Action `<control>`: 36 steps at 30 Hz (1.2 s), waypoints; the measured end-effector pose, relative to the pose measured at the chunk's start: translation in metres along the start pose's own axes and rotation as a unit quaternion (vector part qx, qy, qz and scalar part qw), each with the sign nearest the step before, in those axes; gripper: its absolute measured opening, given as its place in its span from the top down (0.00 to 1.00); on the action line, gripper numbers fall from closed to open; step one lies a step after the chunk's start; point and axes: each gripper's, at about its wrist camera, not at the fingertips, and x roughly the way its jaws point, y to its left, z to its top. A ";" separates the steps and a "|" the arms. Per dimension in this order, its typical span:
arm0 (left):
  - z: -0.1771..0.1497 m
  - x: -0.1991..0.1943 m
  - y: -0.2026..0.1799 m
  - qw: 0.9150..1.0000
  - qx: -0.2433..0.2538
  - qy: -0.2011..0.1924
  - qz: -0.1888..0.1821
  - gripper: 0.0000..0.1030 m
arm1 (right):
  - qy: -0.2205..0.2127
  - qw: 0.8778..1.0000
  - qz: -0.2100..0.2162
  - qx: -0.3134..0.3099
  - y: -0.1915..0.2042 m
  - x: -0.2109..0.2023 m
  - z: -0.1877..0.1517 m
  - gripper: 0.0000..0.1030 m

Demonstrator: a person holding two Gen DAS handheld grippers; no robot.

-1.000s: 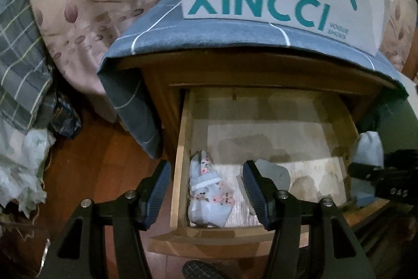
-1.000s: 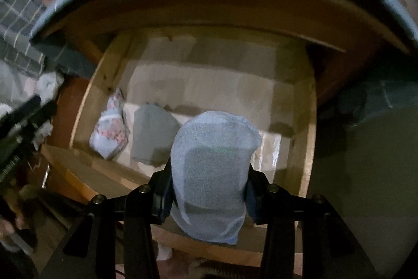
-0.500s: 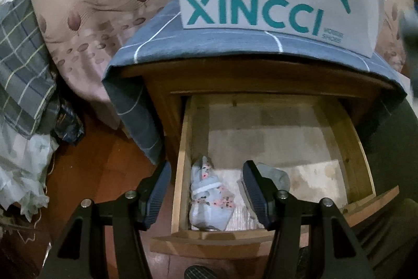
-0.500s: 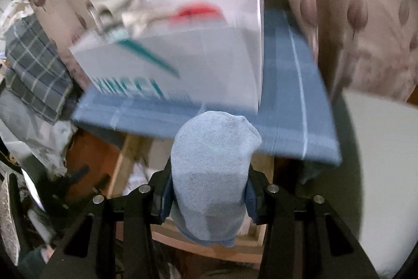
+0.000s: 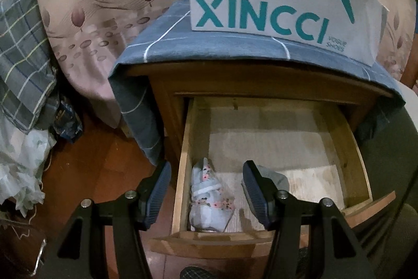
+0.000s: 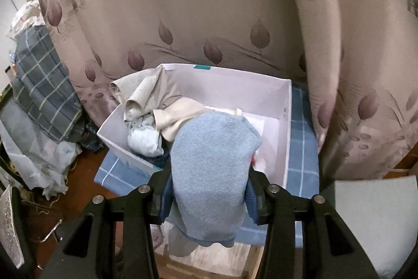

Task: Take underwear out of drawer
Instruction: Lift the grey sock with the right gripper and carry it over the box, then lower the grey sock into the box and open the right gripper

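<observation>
Right hand-held gripper (image 6: 209, 196) clamps blue underwear (image 6: 211, 174) above the white box (image 6: 284, 127); left hand-held gripper (image 5: 206, 192) stands wide, empty, over the open drawer (image 5: 183, 174) holding floral underwear (image 5: 209, 198).

Left tool (image 5: 206, 190) gapes, angled down — right tool (image 6: 209, 196) clamped.

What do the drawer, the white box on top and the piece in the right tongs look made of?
Drawer: light wood, matte, with visible grain and a knot.
White box: likely cardboard, smooth, thin folded walls.
Blue underwear gripped by the right tongs: soft knit, probably cotton, with a fine fuzzy weave.
</observation>
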 end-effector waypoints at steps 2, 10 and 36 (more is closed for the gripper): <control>0.000 0.000 0.002 1.000 -0.005 0.000 -0.001 0.43 | 0.010 1.000 -0.005 -0.006 0.004 0.016 0.007 0.59; -0.001 0.000 0.003 1.000 -0.006 0.000 -0.003 0.43 | 0.031 0.999 -0.007 -0.006 0.011 0.062 0.025 0.59; -0.002 0.009 0.010 1.000 -0.024 0.013 -0.005 0.43 | 0.031 0.999 -0.015 -0.041 0.029 0.059 0.017 0.36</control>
